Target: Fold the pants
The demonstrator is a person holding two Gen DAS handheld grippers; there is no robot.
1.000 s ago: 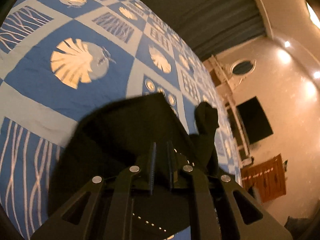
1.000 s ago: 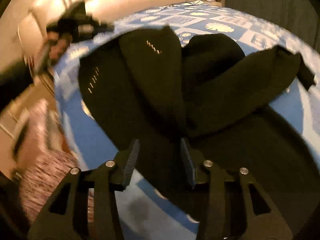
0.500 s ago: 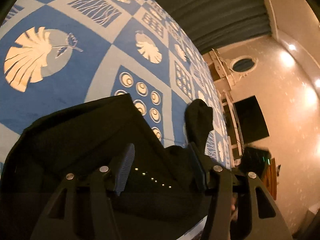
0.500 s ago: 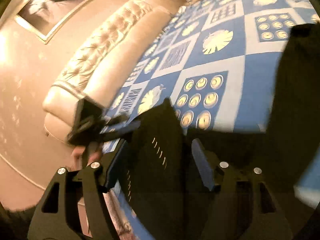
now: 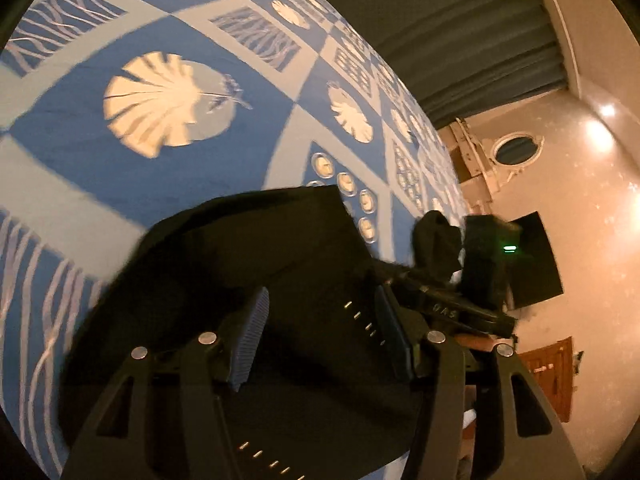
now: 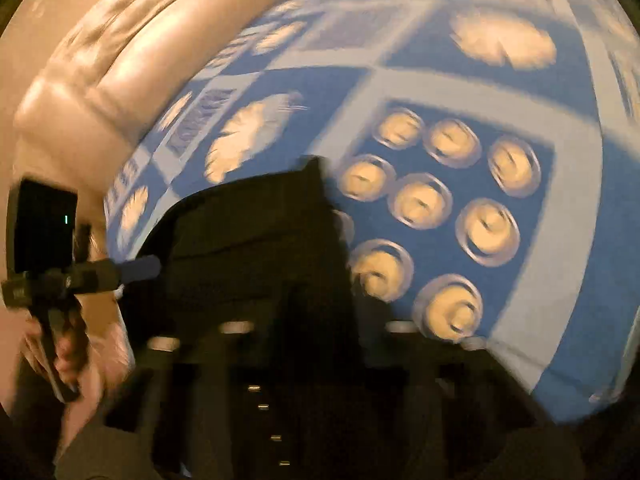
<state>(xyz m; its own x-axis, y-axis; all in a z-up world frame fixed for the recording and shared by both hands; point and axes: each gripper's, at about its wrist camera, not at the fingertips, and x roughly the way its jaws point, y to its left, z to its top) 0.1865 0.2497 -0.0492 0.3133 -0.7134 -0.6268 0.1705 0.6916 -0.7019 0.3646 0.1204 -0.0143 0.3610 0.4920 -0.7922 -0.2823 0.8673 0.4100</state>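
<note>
The left gripper (image 5: 320, 328) has opened wide over the folded black fabric pants (image 5: 248, 264) on the blue-and-white patterned bedspread (image 5: 120, 152), right gripper (image 6: 308, 344) too blurred to tell

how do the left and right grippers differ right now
The left gripper shows sharply, its ribbed fingers spread wide apart over the black pants; the right gripper is a dark motion blur, so its jaws cannot be read. The left view looks toward a wall and curtain; the right view faces the cream headboard. Both hang over the pants on the blue patterned bedspread.
</note>
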